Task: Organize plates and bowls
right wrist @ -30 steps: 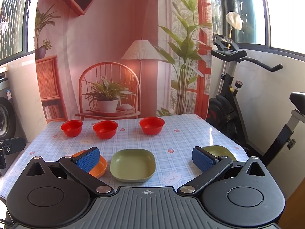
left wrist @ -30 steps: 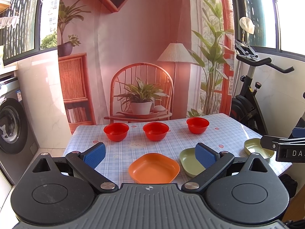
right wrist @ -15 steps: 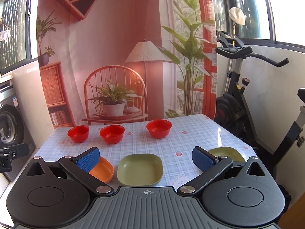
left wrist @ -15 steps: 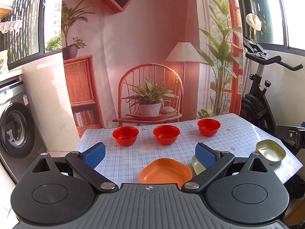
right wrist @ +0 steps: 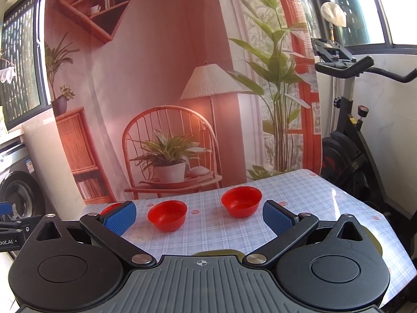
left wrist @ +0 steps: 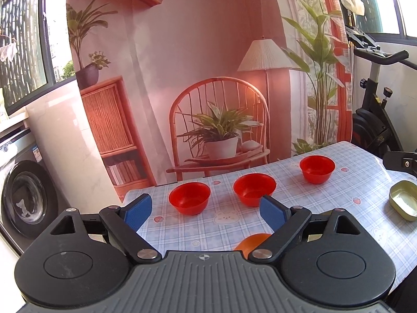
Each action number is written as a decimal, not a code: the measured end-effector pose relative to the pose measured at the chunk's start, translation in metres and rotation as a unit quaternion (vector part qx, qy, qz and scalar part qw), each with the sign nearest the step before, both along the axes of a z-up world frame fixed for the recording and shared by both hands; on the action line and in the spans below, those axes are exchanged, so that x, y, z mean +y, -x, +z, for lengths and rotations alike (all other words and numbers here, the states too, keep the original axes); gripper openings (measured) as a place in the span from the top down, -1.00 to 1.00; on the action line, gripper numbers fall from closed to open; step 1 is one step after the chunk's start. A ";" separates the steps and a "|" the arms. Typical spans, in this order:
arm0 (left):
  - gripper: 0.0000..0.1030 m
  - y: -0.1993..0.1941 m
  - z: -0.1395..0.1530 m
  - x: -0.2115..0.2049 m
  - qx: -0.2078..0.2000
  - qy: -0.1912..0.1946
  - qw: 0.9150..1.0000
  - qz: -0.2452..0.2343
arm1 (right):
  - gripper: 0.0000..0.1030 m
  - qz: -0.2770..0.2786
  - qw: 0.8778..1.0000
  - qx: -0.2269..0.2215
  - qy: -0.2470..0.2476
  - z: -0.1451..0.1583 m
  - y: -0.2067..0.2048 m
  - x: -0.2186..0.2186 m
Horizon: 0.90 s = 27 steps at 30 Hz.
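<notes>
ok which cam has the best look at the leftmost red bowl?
Left wrist. The leftmost red bowl sits whole and unblocked between the open fingers of the left gripper. In the right wrist view only a sliver of it shows, mostly hidden behind a blue pad of the right gripper.

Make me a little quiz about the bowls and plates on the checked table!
1. How many small red round bowls stand in a row on the blue checked tablecloth?
2. True or false: the left gripper is shut on a bowl.
3. Which dish sits at the table's right edge in the left wrist view: A) olive-green plate, B) purple cup, C) white mug?

Key
1. Three: left red bowl, middle red bowl, right red bowl.
2. False: its jaws are wide open and empty, as are the right gripper's.
3. A, the olive-green plate.
</notes>
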<state>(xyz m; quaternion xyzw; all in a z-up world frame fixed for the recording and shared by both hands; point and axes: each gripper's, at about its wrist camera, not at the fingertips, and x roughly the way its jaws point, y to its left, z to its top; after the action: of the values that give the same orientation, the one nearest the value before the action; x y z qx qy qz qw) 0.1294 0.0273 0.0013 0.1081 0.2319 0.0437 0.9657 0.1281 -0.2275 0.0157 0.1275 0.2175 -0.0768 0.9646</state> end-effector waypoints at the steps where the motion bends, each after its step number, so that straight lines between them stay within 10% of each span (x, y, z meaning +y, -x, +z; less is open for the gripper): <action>1: -0.76 -0.006 0.000 0.002 0.002 -0.006 1.000 0.001 | -1.00 0.007 1.000 0.006 -0.002 -0.004 -0.008 0.002; 13: -0.56 -0.075 -0.001 0.025 -0.010 -0.029 0.999 -0.013 | -0.87 0.036 0.999 0.010 0.002 -0.053 -0.070 0.029; 27: -0.07 -0.108 -0.093 0.044 0.137 0.009 0.989 -0.060 | -0.03 0.099 0.989 0.107 -0.038 -0.126 -0.098 0.057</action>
<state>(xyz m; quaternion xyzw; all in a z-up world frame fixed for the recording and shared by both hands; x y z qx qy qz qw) 0.2371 0.0716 -0.0916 0.1183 0.3557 -0.0319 0.9266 0.2265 -0.1709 -0.1105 0.1328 0.3342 0.0142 0.9330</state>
